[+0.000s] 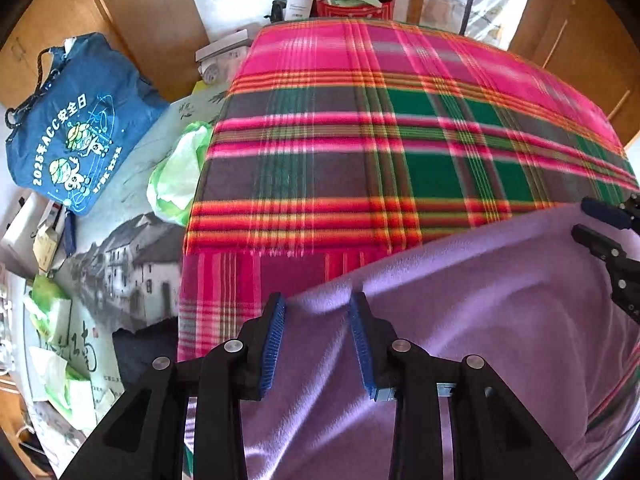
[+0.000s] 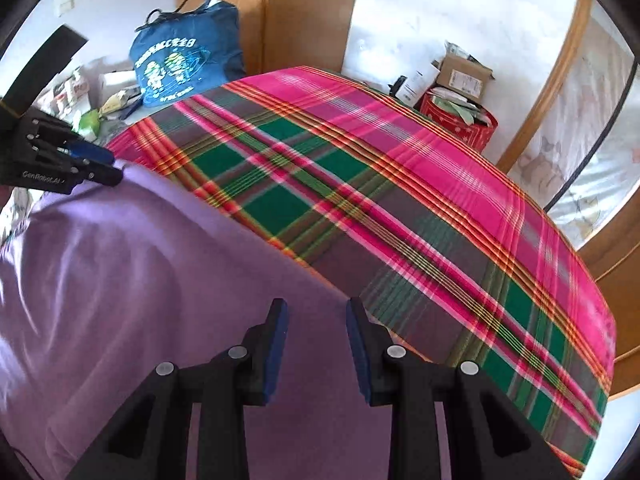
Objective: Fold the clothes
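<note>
Plaid blanket (image 1: 400,128) covers the bench; the purple garment (image 2: 140,280) lies over its near part, upper edge running between both tools.

Left gripper (image 1: 318,304) and right gripper (image 2: 316,308) each straddle that edge, jaws apart with cloth between; whether the pads pinch it, cannot tell.

Judgement: lay the edge down evenly, both corners level, then smooth before letting go.

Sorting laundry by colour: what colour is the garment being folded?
Plain lilac garment, clearest in the right wrist view.
</note>
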`<action>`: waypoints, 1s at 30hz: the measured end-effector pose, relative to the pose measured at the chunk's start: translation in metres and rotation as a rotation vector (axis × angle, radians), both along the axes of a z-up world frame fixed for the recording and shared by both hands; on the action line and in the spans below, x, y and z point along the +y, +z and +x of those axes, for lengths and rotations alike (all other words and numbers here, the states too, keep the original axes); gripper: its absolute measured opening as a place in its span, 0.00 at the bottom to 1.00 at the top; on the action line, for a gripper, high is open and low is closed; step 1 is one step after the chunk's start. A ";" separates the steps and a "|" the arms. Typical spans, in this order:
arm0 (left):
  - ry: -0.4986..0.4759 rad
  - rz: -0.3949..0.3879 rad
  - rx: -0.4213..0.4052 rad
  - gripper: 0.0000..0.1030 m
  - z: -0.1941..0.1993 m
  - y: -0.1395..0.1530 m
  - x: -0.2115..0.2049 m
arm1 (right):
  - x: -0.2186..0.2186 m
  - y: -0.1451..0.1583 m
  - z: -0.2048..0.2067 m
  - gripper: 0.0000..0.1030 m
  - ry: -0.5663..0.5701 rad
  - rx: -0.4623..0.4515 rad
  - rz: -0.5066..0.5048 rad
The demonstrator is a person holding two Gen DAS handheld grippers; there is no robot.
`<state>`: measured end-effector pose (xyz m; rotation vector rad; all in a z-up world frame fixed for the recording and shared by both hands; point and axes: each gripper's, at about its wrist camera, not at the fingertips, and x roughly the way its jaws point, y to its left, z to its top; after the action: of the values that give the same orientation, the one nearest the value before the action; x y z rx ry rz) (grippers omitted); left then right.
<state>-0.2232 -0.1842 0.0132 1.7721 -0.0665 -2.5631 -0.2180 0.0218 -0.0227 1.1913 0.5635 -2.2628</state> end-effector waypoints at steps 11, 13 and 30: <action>0.043 0.035 0.063 0.36 0.004 0.008 -0.025 | -0.010 0.003 -0.009 0.30 0.038 -0.069 -0.130; 0.039 0.048 0.068 0.36 0.009 0.011 -0.033 | -0.017 0.002 -0.008 0.30 0.060 -0.071 -0.131; -0.119 -0.012 0.076 0.39 0.032 -0.005 -0.052 | -0.039 -0.007 -0.013 0.38 0.100 -0.090 -0.145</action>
<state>-0.1909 -0.2362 0.0081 1.7155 -0.1904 -2.7022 -0.2306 -0.0168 -0.0299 1.1608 0.4080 -2.1163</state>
